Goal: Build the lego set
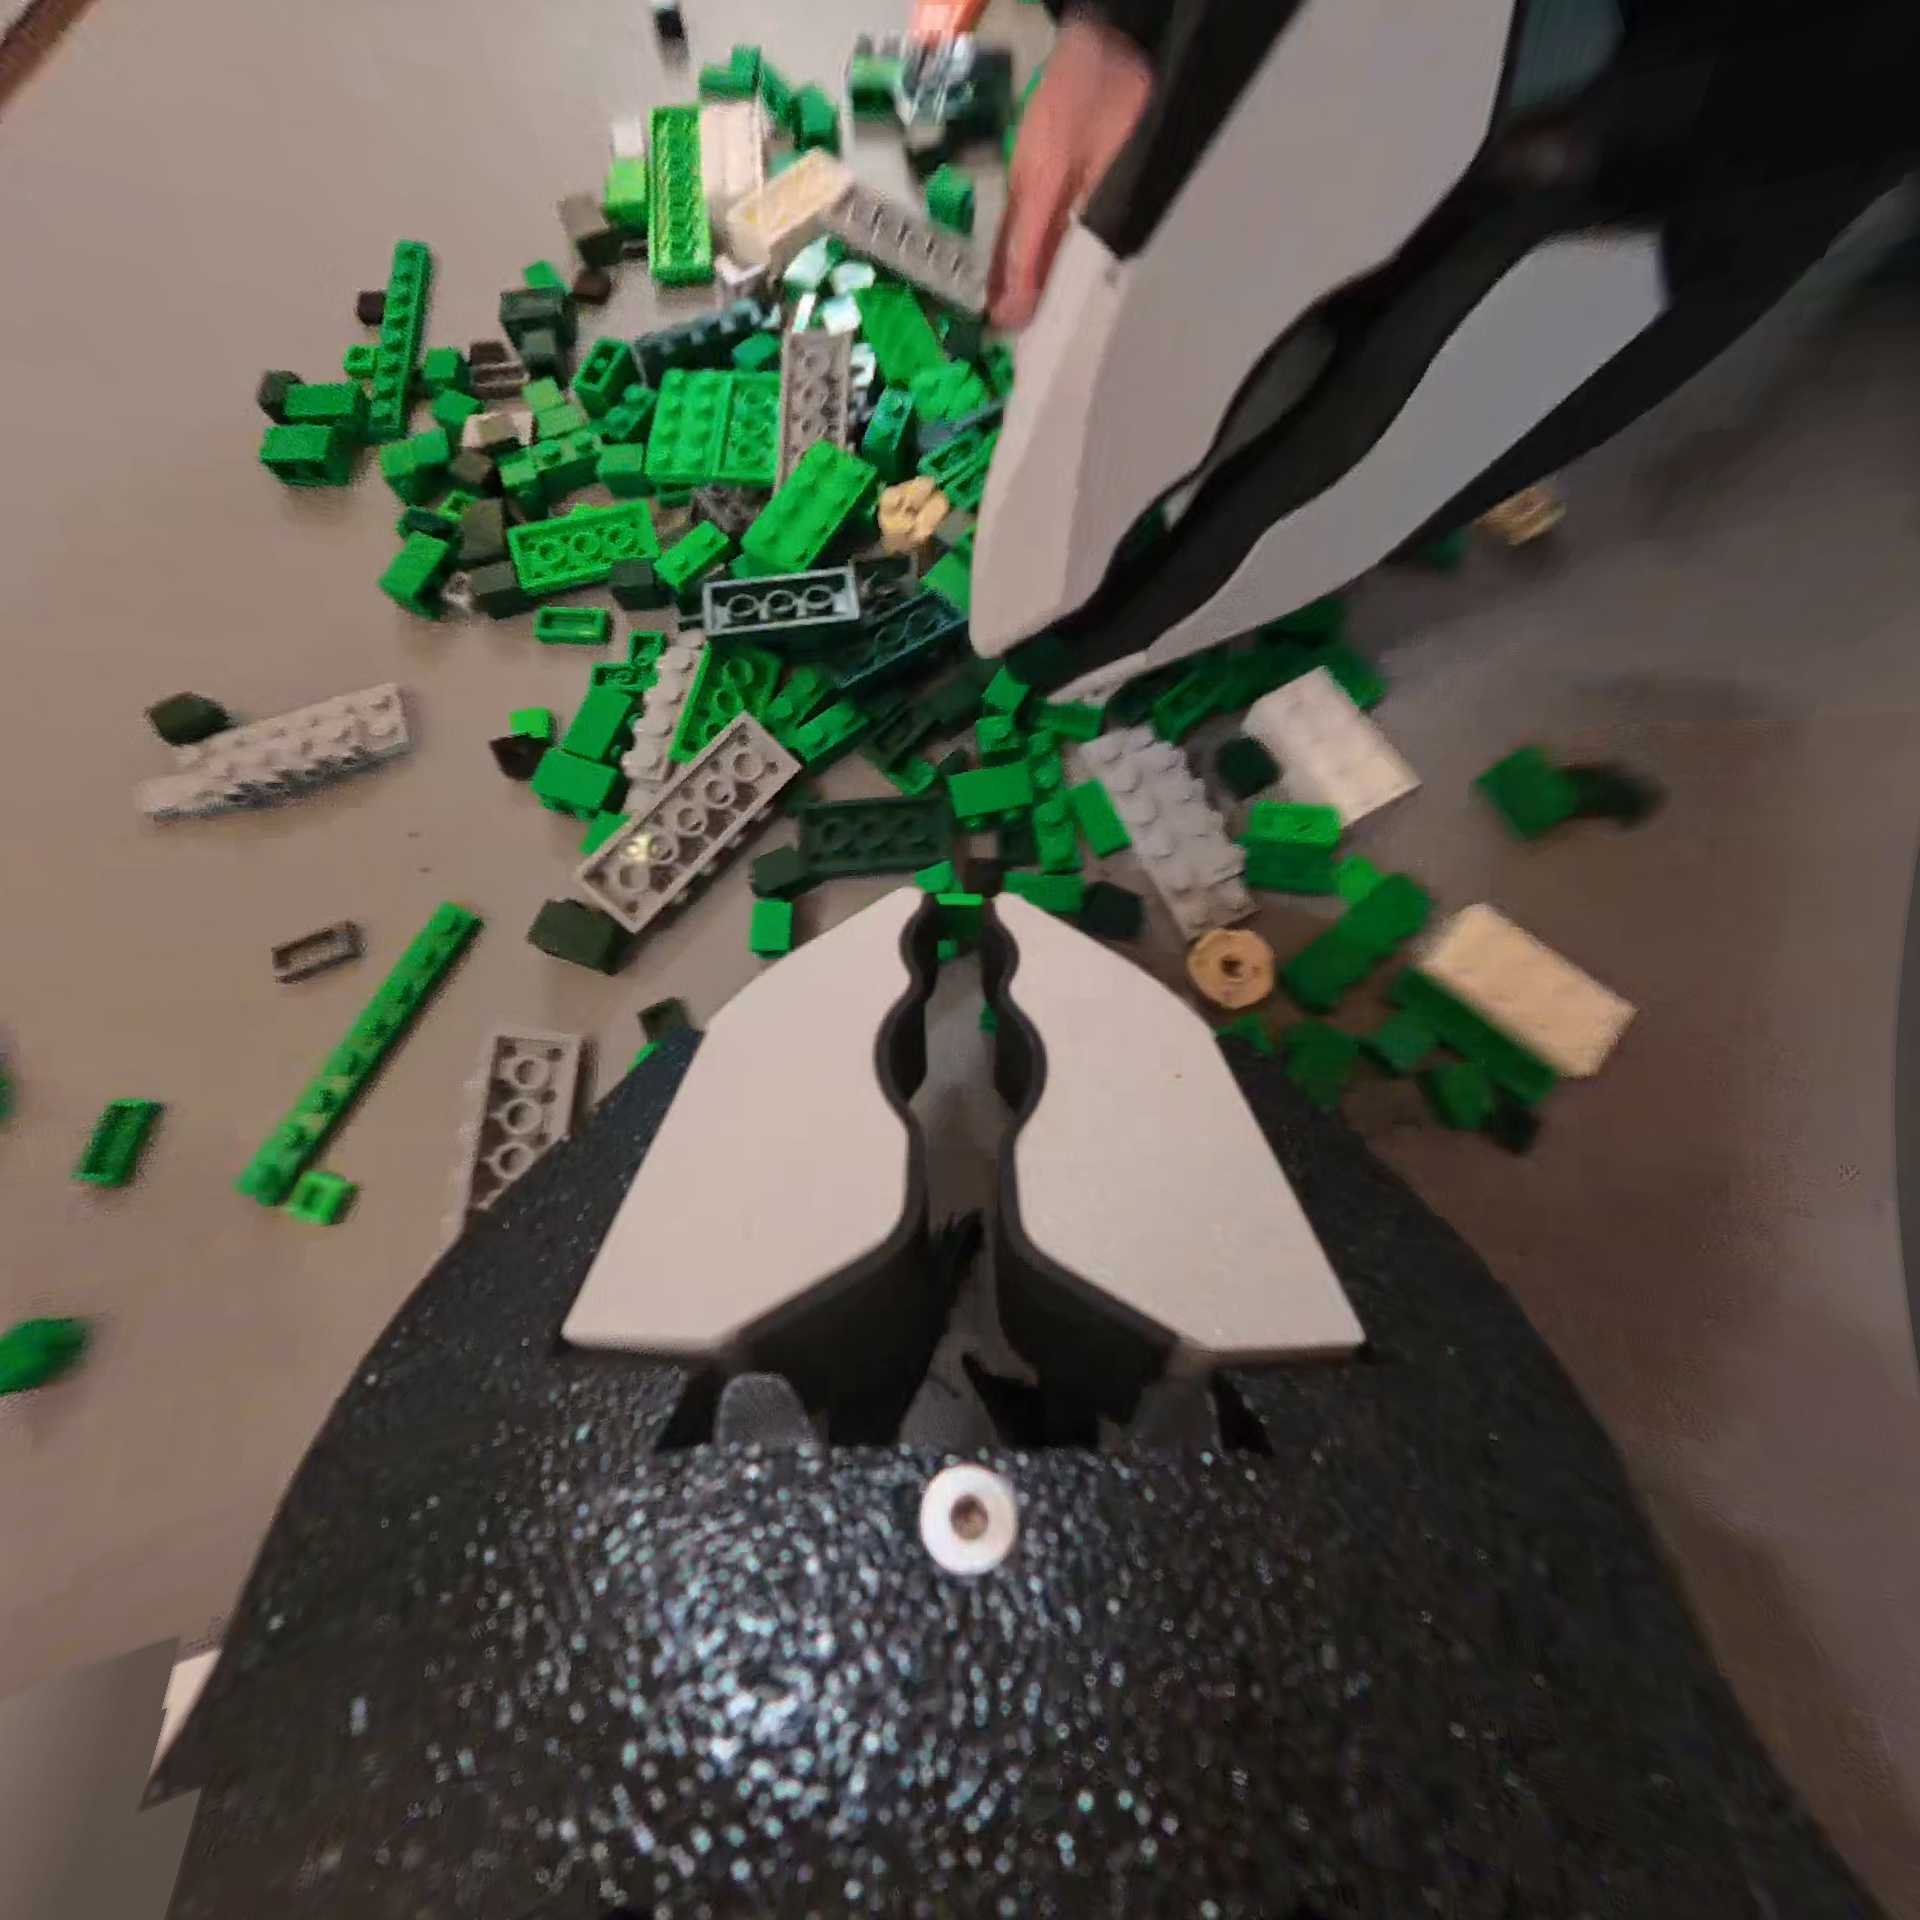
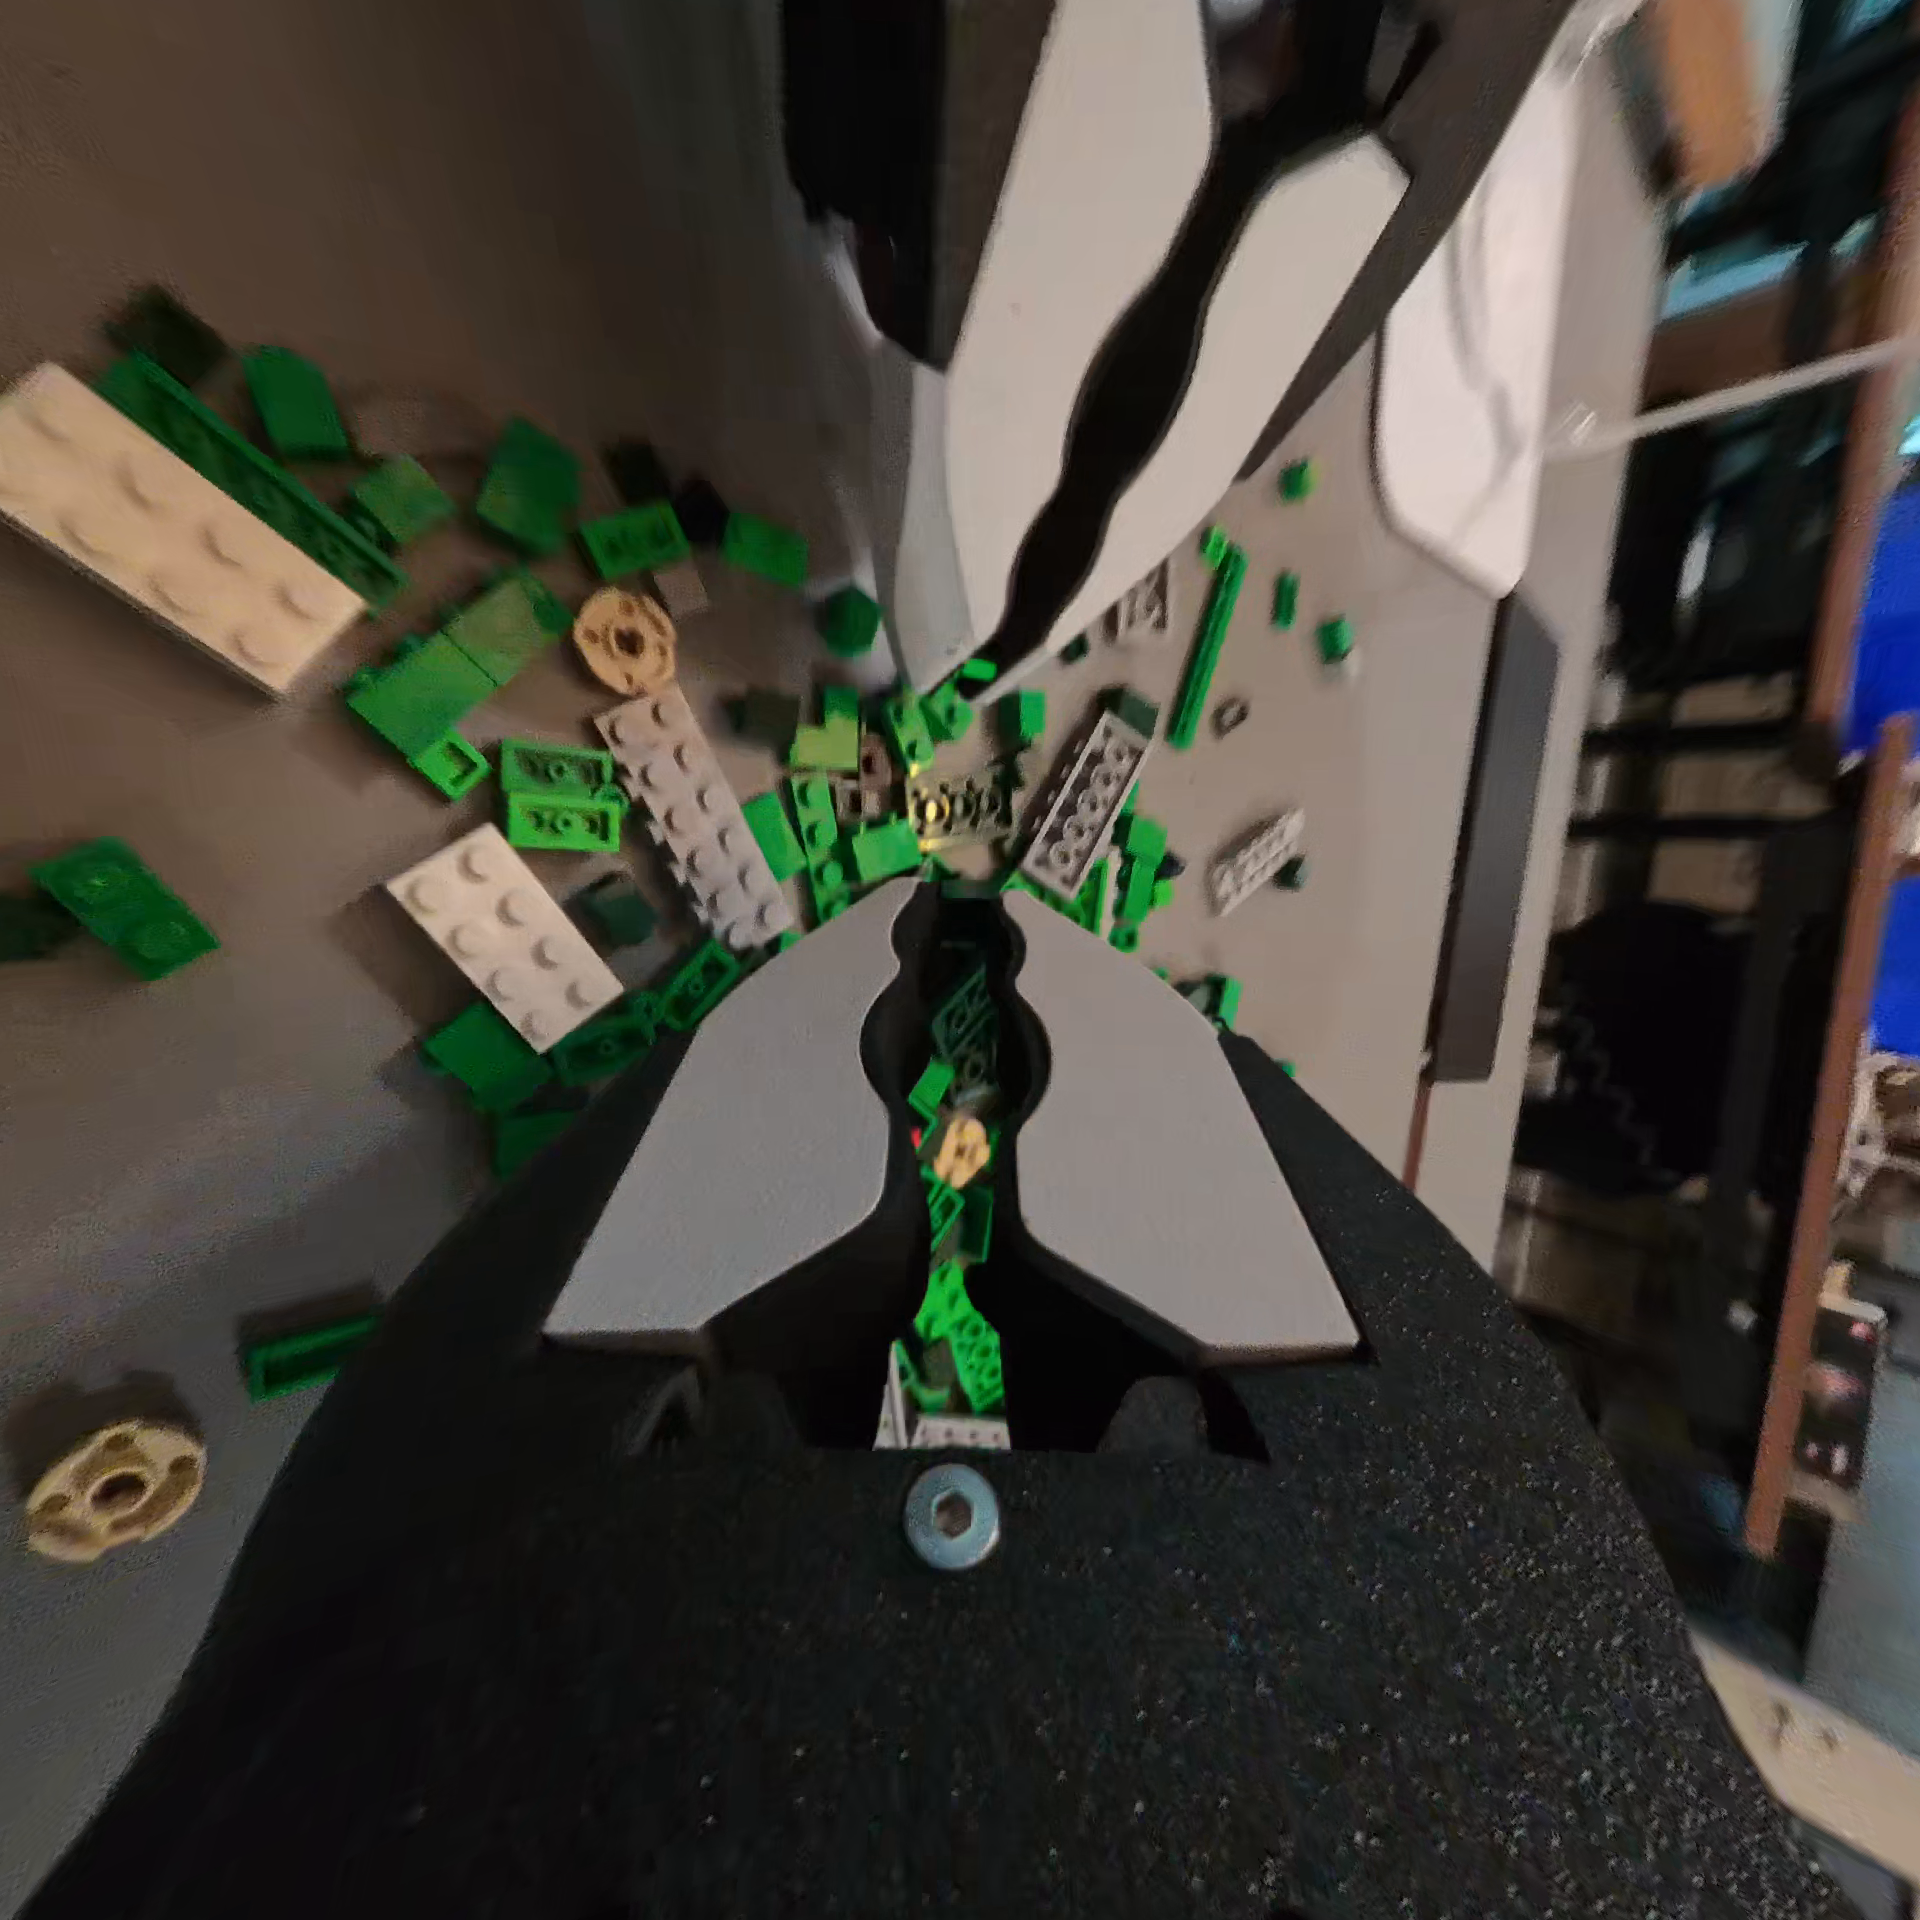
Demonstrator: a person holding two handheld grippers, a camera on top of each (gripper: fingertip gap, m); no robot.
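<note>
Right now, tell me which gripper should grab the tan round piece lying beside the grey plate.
Probably the left. The left gripper hovers low with the tan round piece just right of its fingertips, beside the grey plate. The right gripper points into the green pile, farther away.

The lego bricks [image 1: 717, 426] are looking like hard plastic, smooth and a little glossy, their studs catching light. The table [image 1: 156, 447] is showing a matt grey-brown surface, smooth. The left gripper [image 1: 961, 914] is having a black rough grainy body that is sparkling, with matt pale grey fingers [image 1: 790, 1122] edged in black. The right gripper [image 2: 961, 894] is looking the same, with a shiny metal washer [image 2: 951, 1529].
</note>
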